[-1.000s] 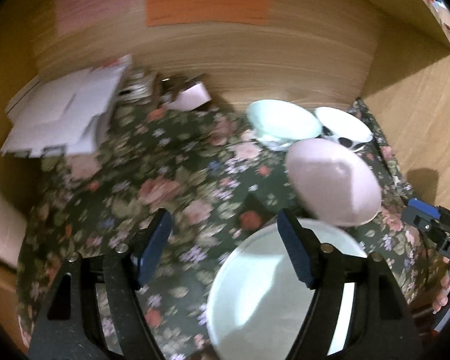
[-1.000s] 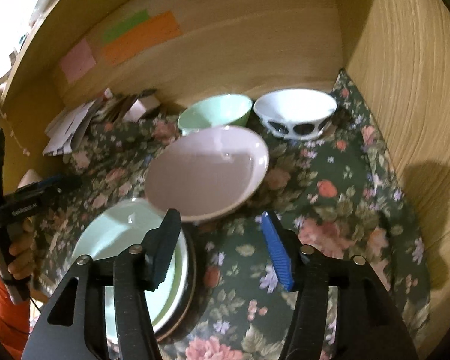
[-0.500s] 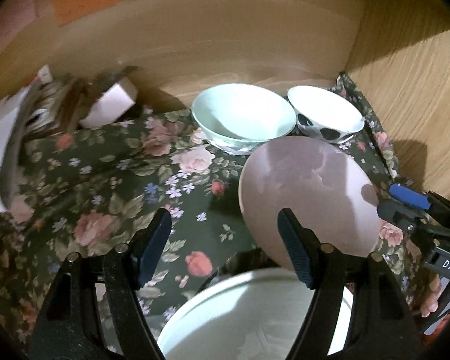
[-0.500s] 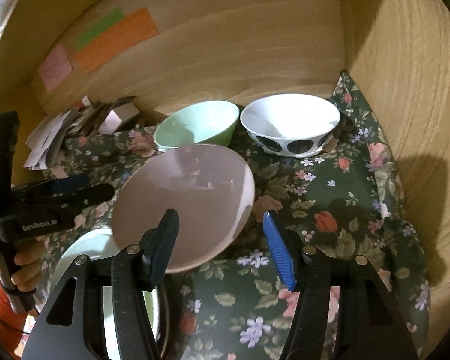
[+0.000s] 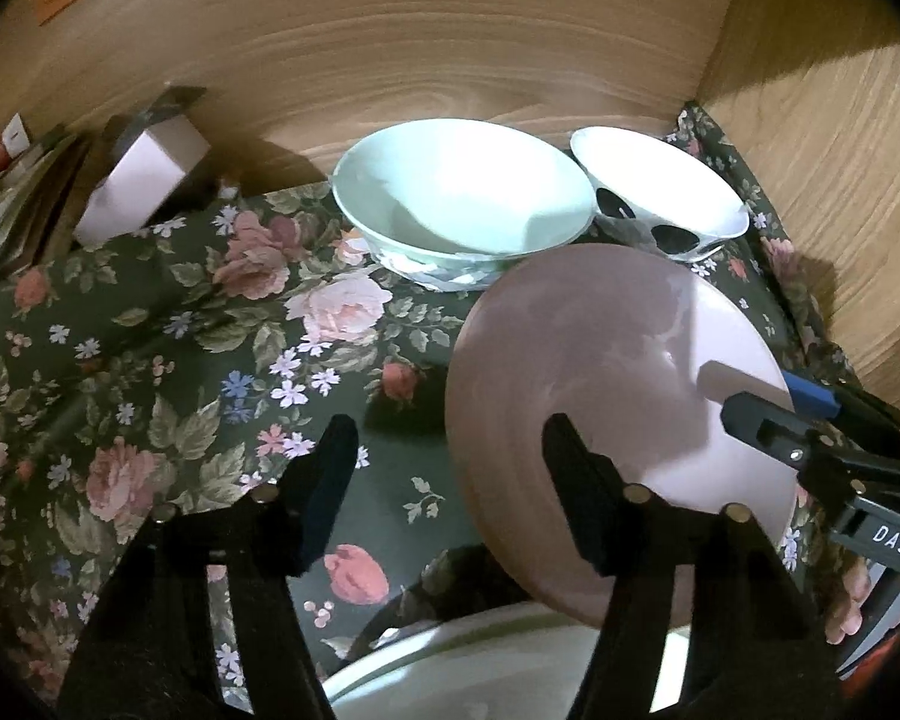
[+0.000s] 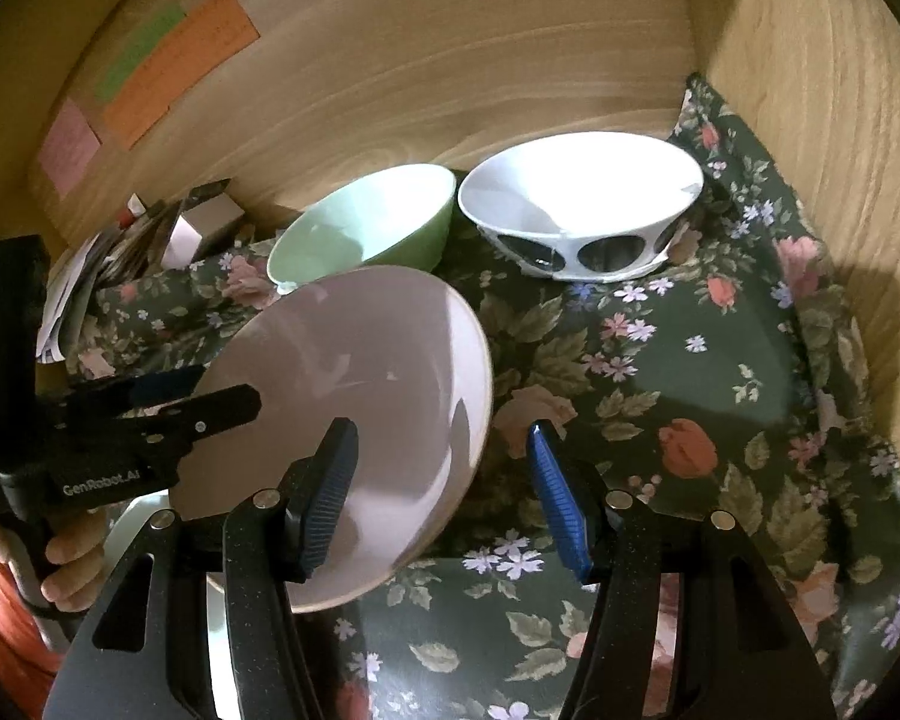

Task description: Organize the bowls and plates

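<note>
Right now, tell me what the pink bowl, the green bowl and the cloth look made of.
Pink bowl: glazed ceramic or melamine; glossy, with sharp reflections. Green bowl: likewise smooth and shiny, perhaps ceramic or glass. Cloth: matte woven fabric with a floral print, rumpled at its edges.

Pretty dim and warm overall, glare blowing out the white bowl (image 6: 576, 198), hard shadows on the wood, heavy fisheye warp, dark corners.

I see a wooden cabinet wall (image 6: 450, 60) behind, with coloured paper labels (image 6: 174, 66) on it, and a dark floral cloth (image 5: 150, 330) covering the shelf.
</note>
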Demonstrator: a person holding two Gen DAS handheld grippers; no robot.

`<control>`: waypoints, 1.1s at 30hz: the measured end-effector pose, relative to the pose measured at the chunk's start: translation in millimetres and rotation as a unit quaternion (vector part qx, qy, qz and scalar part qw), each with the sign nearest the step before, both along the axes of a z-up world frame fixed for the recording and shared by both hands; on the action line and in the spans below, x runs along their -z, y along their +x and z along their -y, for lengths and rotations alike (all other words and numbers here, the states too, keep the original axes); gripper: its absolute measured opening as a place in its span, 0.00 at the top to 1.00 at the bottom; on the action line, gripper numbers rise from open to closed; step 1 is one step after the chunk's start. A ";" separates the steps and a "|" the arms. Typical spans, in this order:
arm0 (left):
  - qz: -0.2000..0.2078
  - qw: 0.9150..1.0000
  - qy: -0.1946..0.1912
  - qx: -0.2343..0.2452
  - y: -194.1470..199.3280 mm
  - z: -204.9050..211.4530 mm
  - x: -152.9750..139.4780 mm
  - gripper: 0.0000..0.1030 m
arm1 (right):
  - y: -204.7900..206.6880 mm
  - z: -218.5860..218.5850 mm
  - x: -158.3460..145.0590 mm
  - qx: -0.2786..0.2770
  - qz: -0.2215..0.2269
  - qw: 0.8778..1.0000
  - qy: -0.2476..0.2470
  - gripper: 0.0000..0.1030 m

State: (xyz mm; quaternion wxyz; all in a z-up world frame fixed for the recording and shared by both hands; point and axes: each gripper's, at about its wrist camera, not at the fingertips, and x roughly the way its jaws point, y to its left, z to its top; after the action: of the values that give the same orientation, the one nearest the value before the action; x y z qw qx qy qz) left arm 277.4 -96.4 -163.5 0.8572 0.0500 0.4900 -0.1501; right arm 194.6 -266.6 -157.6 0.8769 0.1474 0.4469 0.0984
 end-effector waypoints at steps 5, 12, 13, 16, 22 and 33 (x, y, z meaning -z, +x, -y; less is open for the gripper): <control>-0.012 1.000 -0.001 0.008 3.6 3.2 6.7 0.55 | 5.5 -1.8 6.4 -0.005 -0.009 1.000 0.009 0.67; -0.022 1.000 -0.012 0.013 6.2 4.3 12.6 0.71 | 7.6 -1.3 11.7 -0.005 -0.015 1.000 0.019 0.73; -0.022 1.000 -0.012 0.016 5.9 4.7 12.8 0.74 | 7.7 -0.8 12.5 -0.004 -0.016 1.000 0.021 0.74; -0.021 0.999 -0.012 0.020 5.5 6.7 13.4 0.77 | 7.7 -1.6 15.1 -0.006 -0.019 1.000 0.020 0.77; -0.015 0.999 -0.004 0.030 4.4 14.3 14.7 0.81 | 6.7 -2.3 15.8 -0.005 -0.018 1.000 0.019 0.78; 0.005 1.000 -0.005 0.028 -6.0 16.2 1.9 0.81 | 0.6 1.7 2.8 0.008 -0.005 1.000 0.026 0.79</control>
State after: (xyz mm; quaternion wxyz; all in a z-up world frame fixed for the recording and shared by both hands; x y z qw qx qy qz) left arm 271.3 -112.6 -165.4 0.8555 0.0598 0.4831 -0.1766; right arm 195.2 -268.3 -160.3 0.8710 0.1744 0.4478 0.1025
